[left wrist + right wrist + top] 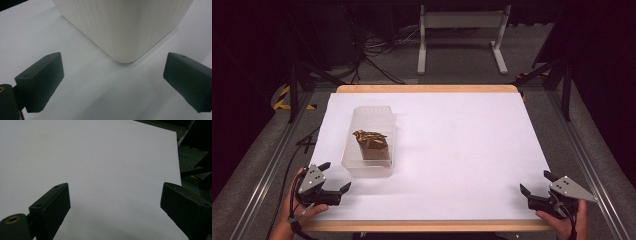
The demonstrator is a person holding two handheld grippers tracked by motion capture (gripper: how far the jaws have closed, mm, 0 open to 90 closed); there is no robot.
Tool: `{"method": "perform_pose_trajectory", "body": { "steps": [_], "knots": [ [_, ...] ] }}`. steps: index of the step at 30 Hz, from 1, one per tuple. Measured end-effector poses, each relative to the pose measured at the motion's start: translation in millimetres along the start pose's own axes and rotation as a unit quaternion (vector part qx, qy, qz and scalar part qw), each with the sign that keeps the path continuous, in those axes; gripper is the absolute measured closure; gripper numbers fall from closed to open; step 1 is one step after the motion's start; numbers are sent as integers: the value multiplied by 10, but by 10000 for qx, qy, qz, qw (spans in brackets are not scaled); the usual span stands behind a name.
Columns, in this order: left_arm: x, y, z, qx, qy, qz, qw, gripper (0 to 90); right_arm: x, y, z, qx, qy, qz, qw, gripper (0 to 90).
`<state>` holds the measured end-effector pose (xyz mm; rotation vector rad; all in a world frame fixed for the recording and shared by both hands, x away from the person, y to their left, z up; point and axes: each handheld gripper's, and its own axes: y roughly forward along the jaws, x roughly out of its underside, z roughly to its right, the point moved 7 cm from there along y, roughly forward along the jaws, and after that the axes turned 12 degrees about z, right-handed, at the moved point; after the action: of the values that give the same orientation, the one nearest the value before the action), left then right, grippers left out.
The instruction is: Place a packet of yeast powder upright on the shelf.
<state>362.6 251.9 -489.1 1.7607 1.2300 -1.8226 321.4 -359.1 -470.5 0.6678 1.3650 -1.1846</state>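
White table (452, 150) is lying under the high camera, dark floor surrounding it. Toward ten o'clock, a clear plastic container (371, 112) is sitting with a crumpled brown packet (372, 145) resting inside. At seven o'clock the left gripper (334, 177) is hovering just beside the container's near corner, jaws spread wide. At five o'clock the right gripper (534, 182) is waiting, jaws likewise spread, gripping nothing

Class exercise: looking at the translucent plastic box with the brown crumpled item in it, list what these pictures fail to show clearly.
- High view: brown crumpled item is too small and veiled by the translucent plastic box; its material is unclear.
- Left gripper view: the box's upper part is cut off by the top edge; its frosted wall hides the contents.
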Motion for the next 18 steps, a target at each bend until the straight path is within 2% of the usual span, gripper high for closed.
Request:
{"method": "perform_pose_trajectory", "body": {
  "steps": [18],
  "knots": [
    [-4,11,0,-28,-2,-17,10000,41,-2,38,-71,-137,-102,-77,9998,96]
  ]
}}
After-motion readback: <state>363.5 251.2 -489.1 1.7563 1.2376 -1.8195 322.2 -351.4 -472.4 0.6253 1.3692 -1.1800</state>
